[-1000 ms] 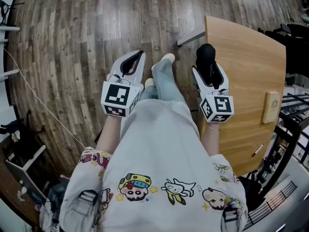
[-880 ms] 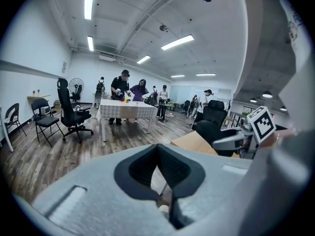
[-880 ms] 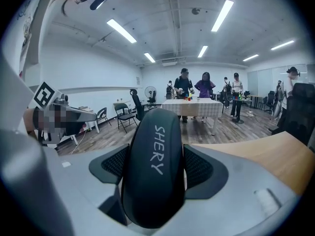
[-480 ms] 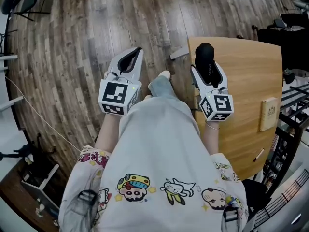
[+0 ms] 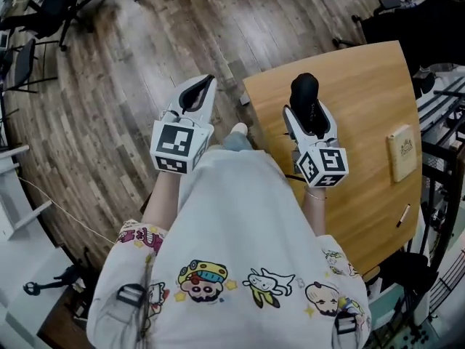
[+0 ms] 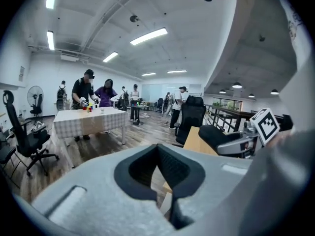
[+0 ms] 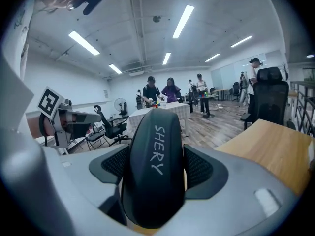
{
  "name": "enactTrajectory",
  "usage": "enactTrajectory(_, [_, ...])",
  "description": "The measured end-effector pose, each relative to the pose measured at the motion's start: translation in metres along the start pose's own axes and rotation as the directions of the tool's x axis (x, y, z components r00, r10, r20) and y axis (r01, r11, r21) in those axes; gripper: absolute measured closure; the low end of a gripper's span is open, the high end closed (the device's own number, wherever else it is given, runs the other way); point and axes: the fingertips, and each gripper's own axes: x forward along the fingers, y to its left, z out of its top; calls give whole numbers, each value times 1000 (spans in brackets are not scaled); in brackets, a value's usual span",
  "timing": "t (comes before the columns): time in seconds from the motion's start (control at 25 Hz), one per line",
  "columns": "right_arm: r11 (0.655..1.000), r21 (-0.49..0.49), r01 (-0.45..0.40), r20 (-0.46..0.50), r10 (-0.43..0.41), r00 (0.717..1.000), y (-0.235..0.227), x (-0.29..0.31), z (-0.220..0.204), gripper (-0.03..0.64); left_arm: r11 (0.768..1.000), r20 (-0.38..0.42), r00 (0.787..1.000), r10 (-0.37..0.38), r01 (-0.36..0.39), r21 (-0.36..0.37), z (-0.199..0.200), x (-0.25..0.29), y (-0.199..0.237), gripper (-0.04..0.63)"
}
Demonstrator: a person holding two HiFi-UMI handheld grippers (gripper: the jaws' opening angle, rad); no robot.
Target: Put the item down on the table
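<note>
Table (image 5: 370, 86) now lies under right gripper (image 5: 309, 116), earlier only at its edge; jaws clamped on black SHERY case (image 5: 304, 89), carried above tabletop; left gripper (image 5: 206, 86) closed, empty, over floor; carry step; next: lower case onto bare wood, then release.

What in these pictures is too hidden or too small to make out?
1. Case: right gripper view, its near end is hidden inside the right gripper; contents unknown.
2. Block on the table: head view, its mark is too small to read.
3. Thin stick near it: head view, too small to name.
</note>
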Motion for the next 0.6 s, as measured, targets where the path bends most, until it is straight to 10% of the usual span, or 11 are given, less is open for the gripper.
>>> enactTrajectory(0.24, [980,118,162,43,-168,985,-57,-36,1,265,981,-15,985,-172,173,90,30,55,-51,597])
enactTrajectory(0.6, [875,223,429,58,-452,890,-91,-107,-9,265,851,-84,880,-468,474,224,57,108,-134,597])
